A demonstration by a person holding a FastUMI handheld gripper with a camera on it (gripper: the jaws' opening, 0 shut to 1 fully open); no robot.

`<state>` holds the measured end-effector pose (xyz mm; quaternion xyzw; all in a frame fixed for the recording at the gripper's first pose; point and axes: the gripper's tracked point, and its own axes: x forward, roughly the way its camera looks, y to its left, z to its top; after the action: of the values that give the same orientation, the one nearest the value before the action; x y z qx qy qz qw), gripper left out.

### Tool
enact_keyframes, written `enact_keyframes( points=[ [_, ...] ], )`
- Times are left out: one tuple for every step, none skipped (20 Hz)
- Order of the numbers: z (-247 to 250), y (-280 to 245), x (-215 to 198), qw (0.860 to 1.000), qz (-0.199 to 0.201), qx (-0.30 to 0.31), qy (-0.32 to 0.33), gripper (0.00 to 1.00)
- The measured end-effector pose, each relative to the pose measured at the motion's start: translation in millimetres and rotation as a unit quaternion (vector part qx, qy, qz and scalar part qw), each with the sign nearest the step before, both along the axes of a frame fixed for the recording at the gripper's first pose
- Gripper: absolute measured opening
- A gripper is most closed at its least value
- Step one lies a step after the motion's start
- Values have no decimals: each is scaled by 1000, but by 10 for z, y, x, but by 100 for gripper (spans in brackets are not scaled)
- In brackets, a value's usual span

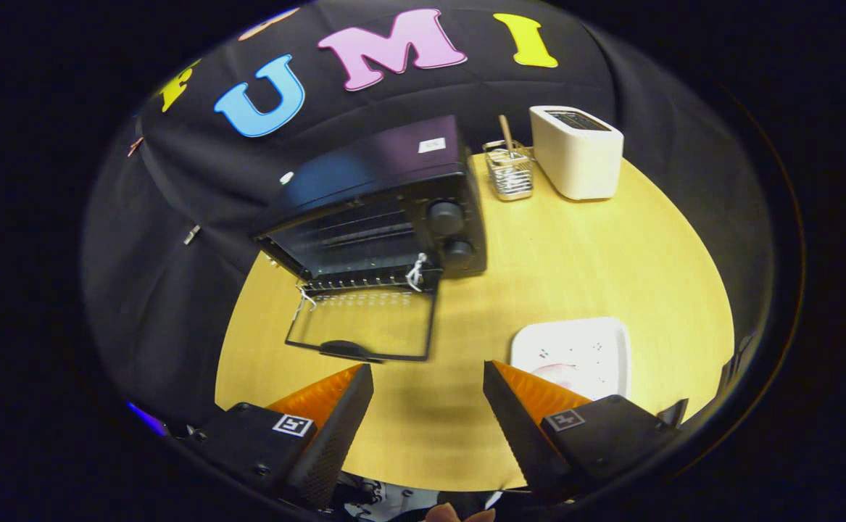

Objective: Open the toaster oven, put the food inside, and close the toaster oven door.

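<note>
Seen from the claw (428, 380), spread wide and empty, the toaster oven (379, 210) stands beyond with its door (365, 322) dropped flat on the counter (575, 254). Right of the door, a white plate (582, 348) holds pinkish food (557, 371). Bare counter lies between.

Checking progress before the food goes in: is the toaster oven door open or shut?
Open: the toaster oven door lies folded down flat on the table.

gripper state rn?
gripper: open, holding nothing, fingers apart over bare table, short of the toaster oven's open door.
</note>
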<state>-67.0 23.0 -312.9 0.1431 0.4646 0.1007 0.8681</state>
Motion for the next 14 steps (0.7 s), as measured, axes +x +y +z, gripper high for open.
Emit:
enact_keyframes(
  points=[
    [-28, -172, -32, 1000, 0, -7, 7, 99],
    [-61, -357, -48, 1000, -2, -13, 14, 99],
    [-105, -533, -67, 1000, -5, -18, 23, 99],
    [-157, -711, -87, 999, -7, -23, 35, 99],
    [-229, -877, -110, 998, -10, -29, 48, 99],
    [-298, -1025, -124, 997, -14, -31, 63, 99],
    [-368, -1160, -130, 996, -17, -35, 75, 99],
    [-462, -1276, -135, 995, -16, -38, 89, 99],
    [-544, -1359, -143, 994, -17, -38, 103, 100],
    [-627, -1434, -147, 992, -18, -37, 118, 100],
    [-717, -1503, -130, 990, -20, -38, 132, 100],
    [-809, -1562, -110, 989, -22, -40, 142, 99],
    [-891, -1612, -100, 987, -23, -42, 156, 100],
    [-967, -1640, -87, 984, -23, -40, 169, 99]
  ],
)
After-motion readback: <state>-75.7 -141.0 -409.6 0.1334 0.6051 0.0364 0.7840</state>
